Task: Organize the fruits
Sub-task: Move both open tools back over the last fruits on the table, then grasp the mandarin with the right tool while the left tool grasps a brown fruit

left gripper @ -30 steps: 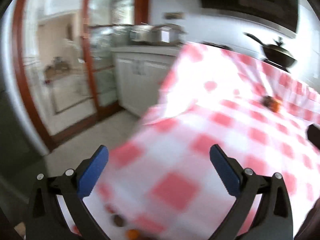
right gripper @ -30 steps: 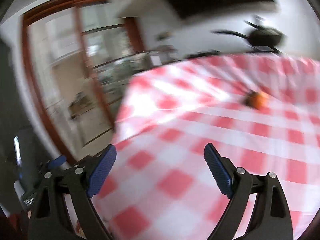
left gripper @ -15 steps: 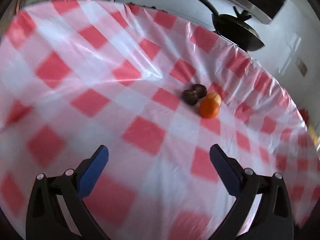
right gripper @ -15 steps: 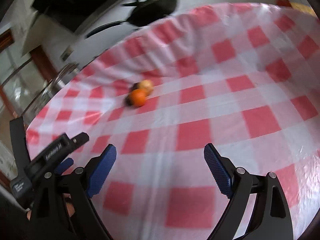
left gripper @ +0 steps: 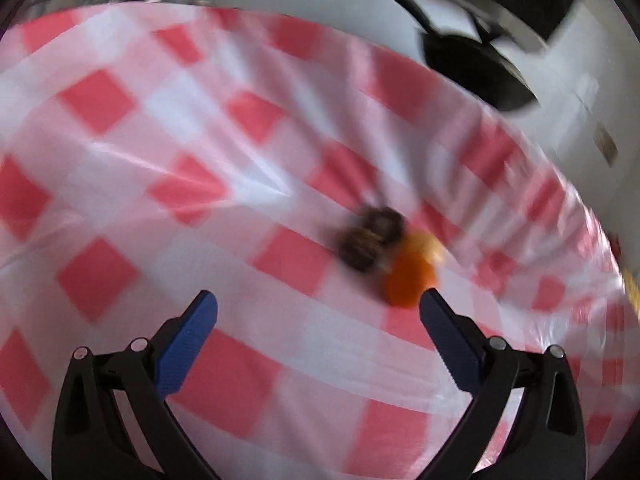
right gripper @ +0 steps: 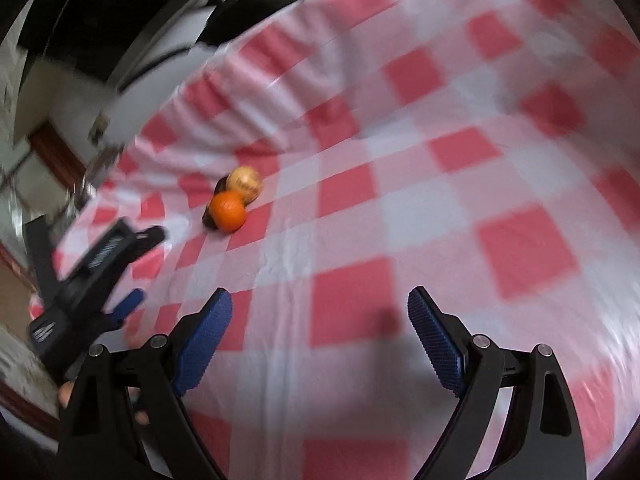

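- The left gripper [left gripper: 318, 308] hangs over the red-and-white checked tablecloth [left gripper: 168, 208] with its blue-padded fingers [left gripper: 186, 340] spread wide and nothing between them.
- A small cluster of fruit lies on the cloth just ahead of it: an orange [left gripper: 408, 282] sits right by the tip of the right-hand finger, outside the gap, though blur hides whether they touch.
- Two dark round fruits [left gripper: 368, 240] lie touching the orange on its far left side, and a paler yellow fruit [left gripper: 426, 246] sits behind it.
- The right gripper [right gripper: 320, 322] is also spread wide and holds nothing.
- In its view the same cluster lies well ahead and to the left of its fingers.
- A black pan [left gripper: 476, 68] stands beyond the table's far edge.
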Tool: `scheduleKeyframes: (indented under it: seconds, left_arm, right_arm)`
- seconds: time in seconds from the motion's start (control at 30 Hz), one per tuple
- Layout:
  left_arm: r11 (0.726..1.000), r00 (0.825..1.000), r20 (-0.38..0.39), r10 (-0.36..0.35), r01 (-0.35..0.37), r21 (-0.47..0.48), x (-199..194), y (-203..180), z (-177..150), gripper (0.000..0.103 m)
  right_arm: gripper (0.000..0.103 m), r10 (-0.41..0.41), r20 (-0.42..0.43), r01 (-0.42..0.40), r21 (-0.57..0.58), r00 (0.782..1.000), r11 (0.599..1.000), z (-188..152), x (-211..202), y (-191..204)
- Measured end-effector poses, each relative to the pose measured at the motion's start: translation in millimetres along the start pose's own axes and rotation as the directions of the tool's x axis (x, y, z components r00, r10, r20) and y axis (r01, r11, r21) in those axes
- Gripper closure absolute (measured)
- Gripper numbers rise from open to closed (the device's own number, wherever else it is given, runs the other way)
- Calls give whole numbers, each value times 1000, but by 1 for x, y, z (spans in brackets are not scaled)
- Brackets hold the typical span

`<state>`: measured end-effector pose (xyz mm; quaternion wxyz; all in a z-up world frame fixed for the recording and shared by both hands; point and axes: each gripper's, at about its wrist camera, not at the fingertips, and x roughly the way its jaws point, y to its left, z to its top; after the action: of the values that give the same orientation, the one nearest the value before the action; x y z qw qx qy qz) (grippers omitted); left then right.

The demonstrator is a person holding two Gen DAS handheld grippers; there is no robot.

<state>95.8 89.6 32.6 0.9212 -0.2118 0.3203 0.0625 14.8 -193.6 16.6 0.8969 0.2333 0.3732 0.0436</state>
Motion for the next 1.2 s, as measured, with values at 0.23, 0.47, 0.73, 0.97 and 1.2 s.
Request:
scheduleKeyframes:
  seconds: [0.23, 0.47, 0.73, 0.97, 1.2]
  left_arm:
    - [948, 997, 28, 77, -64, -313, -2, 71, 6, 2]
    - [965, 998, 16, 59, -53, -258, 1, 58, 6, 2]
    - [982, 999, 5, 38, -37, -184, 7, 40, 5, 2]
    - [1000, 999, -52, -16, 16, 10, 28, -5, 8, 2]
    - [971, 986, -159, 45, -6, 237, 79, -50, 24, 4]
  right_arm:
    - [19, -12, -97, -19, -320, 995, 947, 41, 88, 83]
    - [32, -36, -164, -26, -364, 986, 931, 64, 146, 115]
    - [62, -21, -64, 0, -299, 998, 954, 57, 114, 97]
    - [61, 25, 88, -34, 99, 996, 995, 71, 69, 3]
    - [61, 31, 139, -48, 124, 990, 991, 71, 63, -4]
